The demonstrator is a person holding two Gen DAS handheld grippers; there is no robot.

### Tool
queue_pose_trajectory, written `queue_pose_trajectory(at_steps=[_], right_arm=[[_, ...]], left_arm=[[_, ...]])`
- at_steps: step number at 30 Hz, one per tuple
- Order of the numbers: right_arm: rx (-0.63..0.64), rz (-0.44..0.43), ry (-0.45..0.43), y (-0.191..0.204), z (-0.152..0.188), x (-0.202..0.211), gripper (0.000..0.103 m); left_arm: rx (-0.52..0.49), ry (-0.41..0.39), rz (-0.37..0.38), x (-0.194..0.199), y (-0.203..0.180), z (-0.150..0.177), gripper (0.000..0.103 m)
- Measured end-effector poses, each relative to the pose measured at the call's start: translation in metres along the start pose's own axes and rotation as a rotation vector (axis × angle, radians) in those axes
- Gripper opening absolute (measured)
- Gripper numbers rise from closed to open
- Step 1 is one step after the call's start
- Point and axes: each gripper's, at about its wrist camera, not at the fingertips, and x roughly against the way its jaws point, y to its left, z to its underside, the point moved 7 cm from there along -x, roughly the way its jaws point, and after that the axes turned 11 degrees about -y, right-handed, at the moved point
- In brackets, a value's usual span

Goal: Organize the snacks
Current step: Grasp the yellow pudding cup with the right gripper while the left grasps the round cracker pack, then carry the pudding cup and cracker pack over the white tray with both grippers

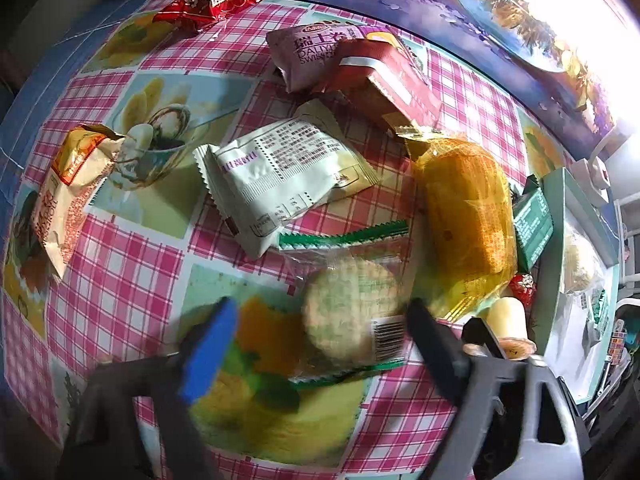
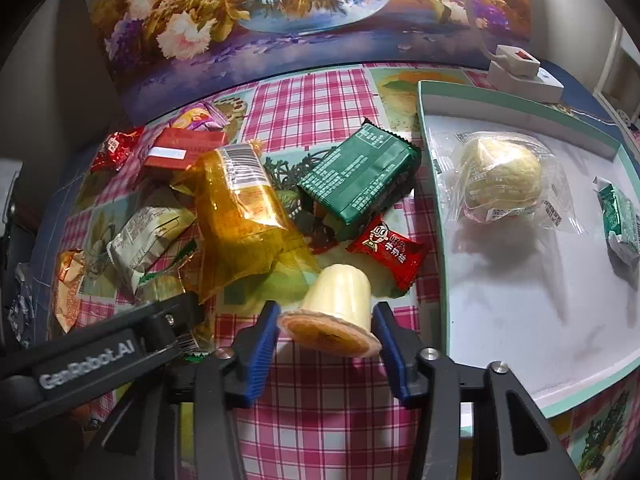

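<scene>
Snacks lie in a pile on the checked tablecloth. My left gripper [image 1: 320,332] is open, its blurred fingers on either side of a clear green-edged cracker pack [image 1: 352,308]. Beyond it lie a white packet [image 1: 276,176], an orange-wrapped cake [image 1: 468,208], a red box [image 1: 384,72] and a pink Swiss-roll pack [image 1: 308,52]. My right gripper [image 2: 326,336] is open around a pale jelly cup [image 2: 340,304] lying on its side; the pads stand close to its lid rim. A red candy [image 2: 386,252] and a green packet [image 2: 360,184] lie just beyond.
A white tray with a teal rim [image 2: 430,184] sits at the right, holding a wrapped round pastry [image 2: 500,176] and a small green packet [image 2: 620,220]. A flower picture [image 2: 280,20] stands behind the table. A white power strip [image 2: 524,76] lies at the back right. A beige bag [image 1: 68,188] lies at the far left.
</scene>
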Motion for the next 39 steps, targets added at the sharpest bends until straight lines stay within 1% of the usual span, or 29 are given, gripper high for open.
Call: queue_pose_trajectory(at_steps=[1, 2, 3, 4, 7, 9, 15, 20, 26, 31, 39], right_arm=[[-0.006, -0.004, -0.001, -0.001, 0.0, 0.0, 0.05], [-0.012, -0.007, -0.003, -0.001, -0.001, 0.0, 0.05], [-0.016, -0.009, -0.003, -0.002, -0.001, 0.0, 0.049], [-0.022, -0.012, -0.003, -0.002, -0.001, 0.0, 0.049], [-0.038, -0.021, -0.001, -0.004, -0.003, 0.001, 0.049], [-0.049, -0.026, -0.002, -0.005, -0.004, 0.002, 0.049], [-0.061, -0.051, -0.031, -0.002, -0.014, 0.015, 0.047], [-0.064, -0.064, -0.051, 0.001, -0.021, 0.027, 0.046], [-0.074, -0.087, -0.09, 0.003, -0.033, 0.043, 0.046], [-0.08, -0.079, -0.111, 0.0, -0.041, 0.056, 0.046], [-0.115, -0.076, -0.111, -0.013, -0.047, 0.062, 0.046]], left_arm=[[-0.005, -0.005, -0.001, 0.0, -0.002, 0.0, 0.07], [-0.007, -0.01, 0.003, 0.0, -0.006, 0.0, 0.059], [-0.008, -0.015, 0.012, 0.0, -0.009, -0.001, 0.052], [-0.006, -0.017, 0.012, 0.001, -0.009, -0.001, 0.051], [0.0, -0.025, 0.013, 0.002, -0.012, -0.005, 0.051], [0.012, -0.038, 0.015, 0.009, -0.008, -0.006, 0.051], [0.027, -0.103, 0.016, 0.037, 0.002, -0.016, 0.051], [0.023, -0.162, 0.026, 0.057, 0.0, -0.026, 0.051], [0.009, -0.213, 0.027, 0.082, 0.0, -0.029, 0.051], [-0.012, -0.251, 0.023, 0.098, -0.005, -0.031, 0.051], [-0.029, -0.257, 0.045, 0.106, -0.019, -0.028, 0.051]])
